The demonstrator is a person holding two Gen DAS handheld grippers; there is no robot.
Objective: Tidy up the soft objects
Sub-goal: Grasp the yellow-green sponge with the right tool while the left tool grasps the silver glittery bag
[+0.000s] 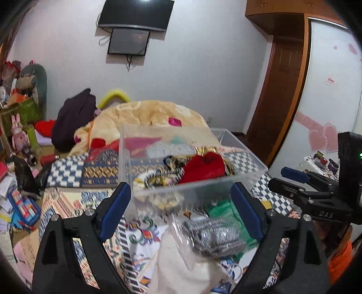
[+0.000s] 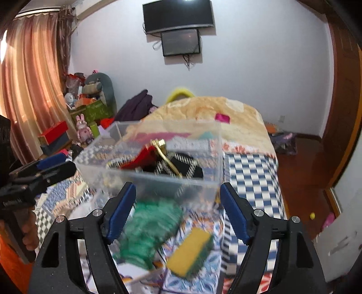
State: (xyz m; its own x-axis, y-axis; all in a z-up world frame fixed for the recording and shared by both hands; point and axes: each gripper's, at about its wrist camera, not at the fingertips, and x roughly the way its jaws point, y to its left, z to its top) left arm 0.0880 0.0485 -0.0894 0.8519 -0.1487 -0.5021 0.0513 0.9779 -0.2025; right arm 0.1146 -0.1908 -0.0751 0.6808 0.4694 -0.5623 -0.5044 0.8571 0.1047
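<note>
Left wrist view: left gripper [image 1: 182,211] spread wide, empty, blue pads [image 1: 115,211] level, hovering over scourers [image 1: 215,237] in clear wrap and a white cloth [image 1: 183,269] on the patterned bed [image 1: 67,203]. Beyond the pads, a clear bin [image 1: 248,178] holding a red pouch [image 1: 203,168] and a black-and-white scarf [image 1: 158,177]. At the right edge, right gripper [image 1: 296,178] held level, hand [image 1: 334,235] below it.

Right wrist view: right gripper [image 2: 177,211] likewise parted, grasping nothing, tilted down above a green cloth [image 2: 149,228] and a yellow-green sponge [image 2: 190,251], both blurred. Bin [image 2: 95,156] just past the fingertips, mid-bed. Left gripper [image 2: 45,168] at the left edge.

Behind: beige blanket [image 2: 215,108] heaped at the bed's far end, TV [image 2: 178,15] on a white wall, curtains [image 2: 29,79] left, toys [image 2: 90,90] piled in the far left corner, wooden door [image 1: 278,90] right.
</note>
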